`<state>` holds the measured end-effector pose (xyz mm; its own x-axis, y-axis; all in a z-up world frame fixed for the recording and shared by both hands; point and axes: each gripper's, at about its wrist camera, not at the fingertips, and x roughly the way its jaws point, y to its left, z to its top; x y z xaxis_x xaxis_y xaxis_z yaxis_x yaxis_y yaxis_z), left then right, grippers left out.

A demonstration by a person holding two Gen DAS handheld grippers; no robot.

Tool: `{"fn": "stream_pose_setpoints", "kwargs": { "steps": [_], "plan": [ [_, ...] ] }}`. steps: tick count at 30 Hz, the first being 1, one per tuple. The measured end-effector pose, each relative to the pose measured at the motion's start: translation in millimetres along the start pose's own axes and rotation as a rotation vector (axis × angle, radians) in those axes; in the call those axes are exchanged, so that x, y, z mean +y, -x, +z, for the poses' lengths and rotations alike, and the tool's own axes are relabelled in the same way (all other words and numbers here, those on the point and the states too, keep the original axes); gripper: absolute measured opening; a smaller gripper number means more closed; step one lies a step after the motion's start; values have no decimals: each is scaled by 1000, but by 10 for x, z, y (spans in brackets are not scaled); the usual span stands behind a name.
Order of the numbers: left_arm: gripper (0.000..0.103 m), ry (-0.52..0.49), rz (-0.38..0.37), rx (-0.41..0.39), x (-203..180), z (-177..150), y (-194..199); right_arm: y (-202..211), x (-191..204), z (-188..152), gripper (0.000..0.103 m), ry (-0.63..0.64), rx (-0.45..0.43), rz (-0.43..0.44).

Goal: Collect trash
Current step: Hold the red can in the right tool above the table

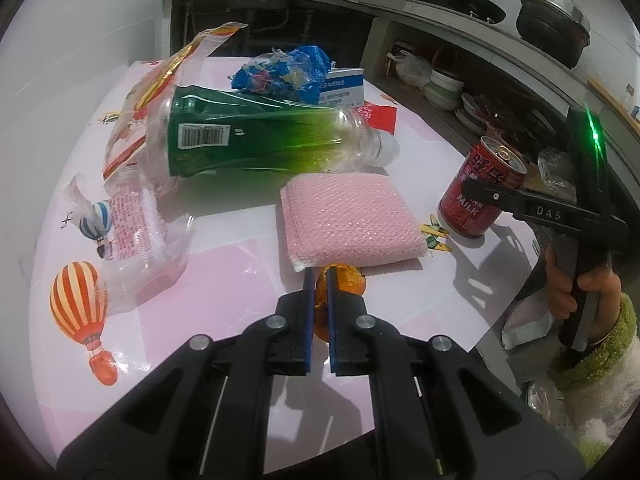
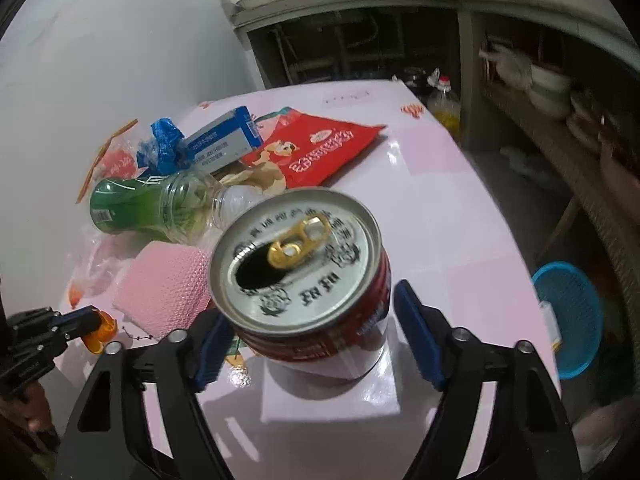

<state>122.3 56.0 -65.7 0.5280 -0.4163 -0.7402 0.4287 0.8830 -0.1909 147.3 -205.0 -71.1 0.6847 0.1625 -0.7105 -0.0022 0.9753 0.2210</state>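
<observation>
My left gripper [image 1: 319, 280] is shut on a piece of orange peel [image 1: 347, 280] on the pink table, just in front of a pink sponge [image 1: 350, 220]; it also shows in the right wrist view [image 2: 90, 318] with the peel [image 2: 105, 330]. My right gripper [image 2: 316, 320] is open, its fingers on either side of an opened red milk can [image 2: 300, 264] that stands on the table; the left wrist view shows the can [image 1: 480, 188] too. A green-labelled plastic bottle [image 1: 256, 136] lies on its side behind the sponge.
Clear wrappers [image 1: 136, 216], a blue wrapper [image 1: 284, 72], a blue-white box [image 2: 224, 140] and a red snack bag [image 2: 316, 152] lie on the table [image 2: 460, 208]. A blue basket [image 2: 572, 316] sits on the floor to the right. Shelves with bowls [image 1: 444, 84] stand behind.
</observation>
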Motion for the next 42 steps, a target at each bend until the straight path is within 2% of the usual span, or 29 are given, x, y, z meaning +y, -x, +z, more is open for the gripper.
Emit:
{"fn": "stream_pose_setpoints", "kwargs": {
  "steps": [12,18,42],
  "plan": [
    [4,7,3,30,27,-6,-109,180,8,79,82,-21,-87,-20],
    [4,-3,0,22,-18,-5,-103,172,-24,78,66,-51,-82,2],
    [4,-46,-16,7,-147,104,-120,244,-17,36,66,-51,-81,-19]
  ]
}}
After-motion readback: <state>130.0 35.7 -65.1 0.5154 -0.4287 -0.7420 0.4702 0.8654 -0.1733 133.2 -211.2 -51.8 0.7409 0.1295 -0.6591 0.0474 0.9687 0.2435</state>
